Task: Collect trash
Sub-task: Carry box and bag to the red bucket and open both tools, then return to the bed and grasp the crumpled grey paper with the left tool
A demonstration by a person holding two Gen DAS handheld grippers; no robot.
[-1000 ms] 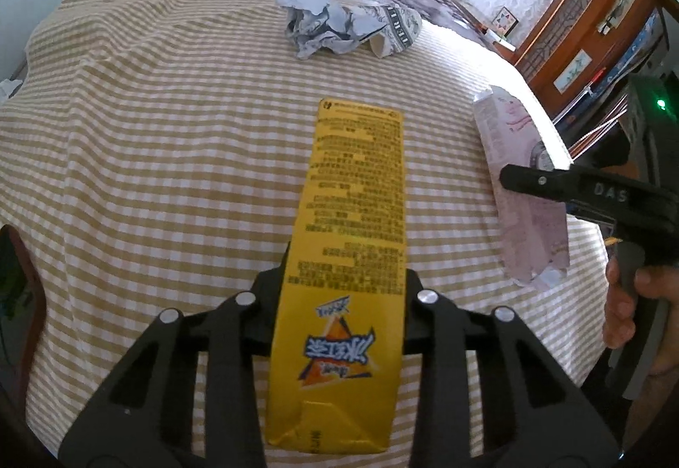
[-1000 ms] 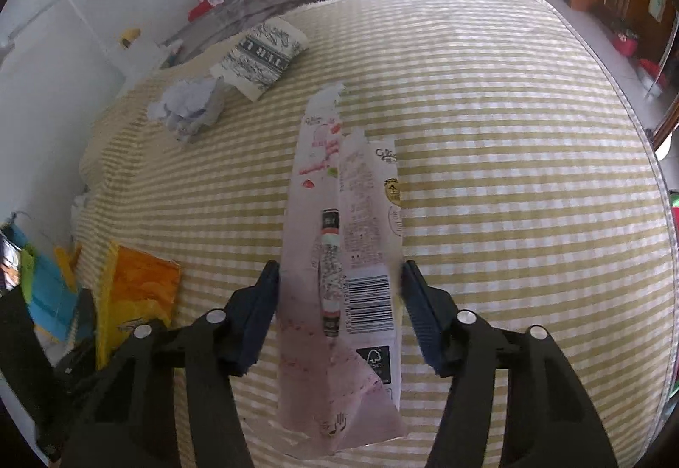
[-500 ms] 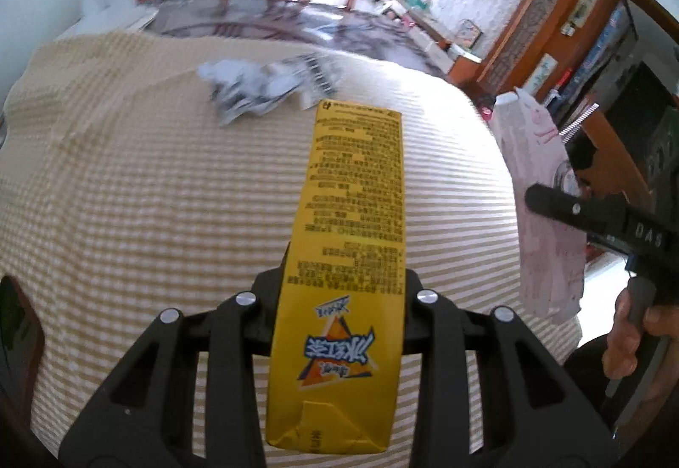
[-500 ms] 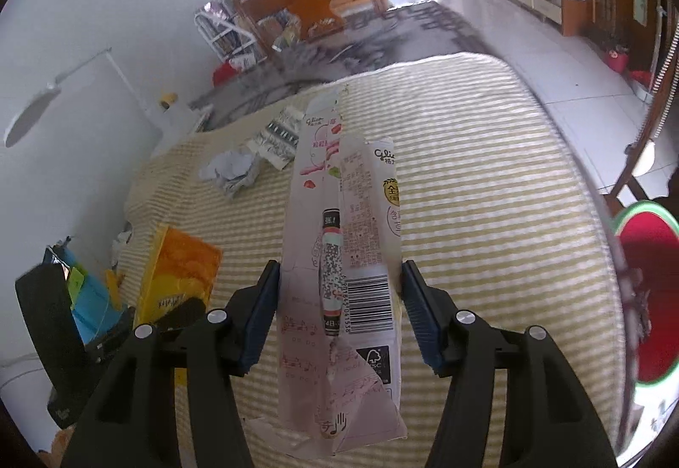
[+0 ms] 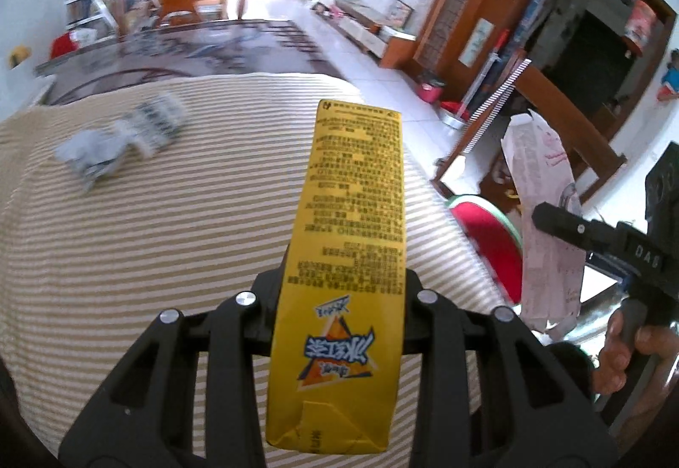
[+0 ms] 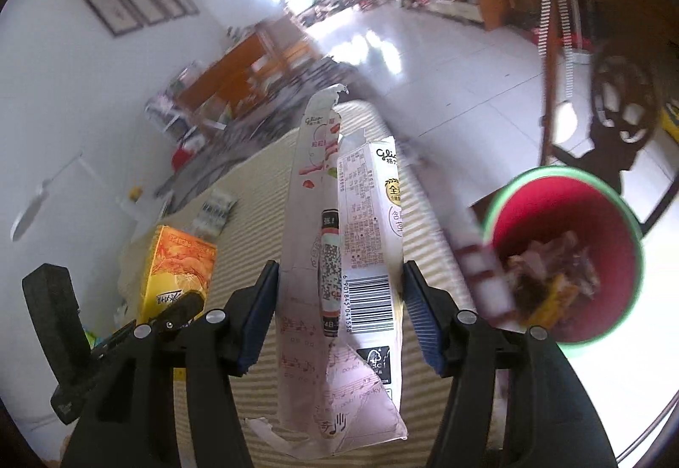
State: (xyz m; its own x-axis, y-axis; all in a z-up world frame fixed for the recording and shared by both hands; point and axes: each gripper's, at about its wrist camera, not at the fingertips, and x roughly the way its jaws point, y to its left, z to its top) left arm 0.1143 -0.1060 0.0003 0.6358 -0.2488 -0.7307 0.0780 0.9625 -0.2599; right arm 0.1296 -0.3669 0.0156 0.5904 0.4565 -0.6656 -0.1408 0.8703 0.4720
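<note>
— Both hands have swung away from the middle of the bed since a second ago; the striped bedspread [image 5: 169, 234] has dropped lower in both views and the red bin [image 6: 564, 251] with its green rim now shows on the floor off the bed's right edge.

— What are the tongs carrying?

— Left tongs [image 5: 339, 298] are clamped narrow on the flattened yellow carton [image 5: 352, 239], which sticks out straight ahead of them. Right tongs [image 6: 339, 298] stand about half open, their blue pads pressed on the sides of the pink carton [image 6: 339, 256], torn at its top. Each carton is in the air, clear of the bedspread.

— And the bin?

— Near the right tongs, to their right and lower, with some wrappers already inside. From the left wrist view it peeks out between the yellow carton and the pink one.

— So how should the drop go?

— I'd judge the pink carton goes first, as it is closer. Bring it over the red opening, tilt the tongs down so the carton's long end points into the bin, then let go. A long flat carton can catch on the rim, so release it well inside the opening. Then the left hand follows.

— Anything left on the bed?

— Crumpled paper [image 5: 91, 156] and a patterned wrapper [image 5: 159, 120] at the far left, blurred.
</note>
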